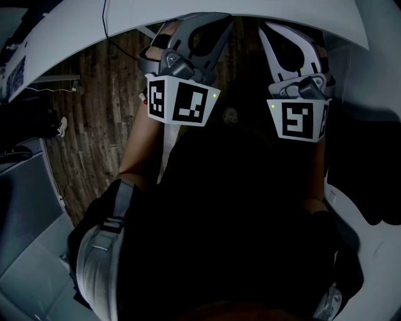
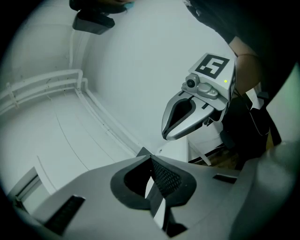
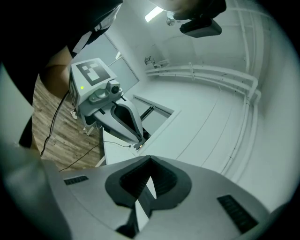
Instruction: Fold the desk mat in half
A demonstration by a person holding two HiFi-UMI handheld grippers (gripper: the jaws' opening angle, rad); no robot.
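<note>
No desk mat shows in any view. In the head view, my left gripper (image 1: pixel 191 31) and right gripper (image 1: pixel 291 41) are held side by side in front of the person's dark torso, pointing toward the white desk edge (image 1: pixel 125 19). The left gripper view shows my left gripper (image 2: pixel 150 158) with its jaw tips together and nothing between them, and the right gripper (image 2: pixel 187 112) beside it. In the right gripper view my right gripper (image 3: pixel 150 159) is likewise shut on nothing, with the left gripper (image 3: pixel 117 117) to its left. Both cameras look up at white walls.
Dark wooden floor (image 1: pixel 100 106) lies below the grippers, with a cable (image 3: pixel 56 122) trailing over it. A white desk (image 3: pixel 115 143) stands beyond the left gripper. White pipes (image 3: pixel 211 75) run along the wall, and a dark fixture (image 2: pixel 93 21) hangs above.
</note>
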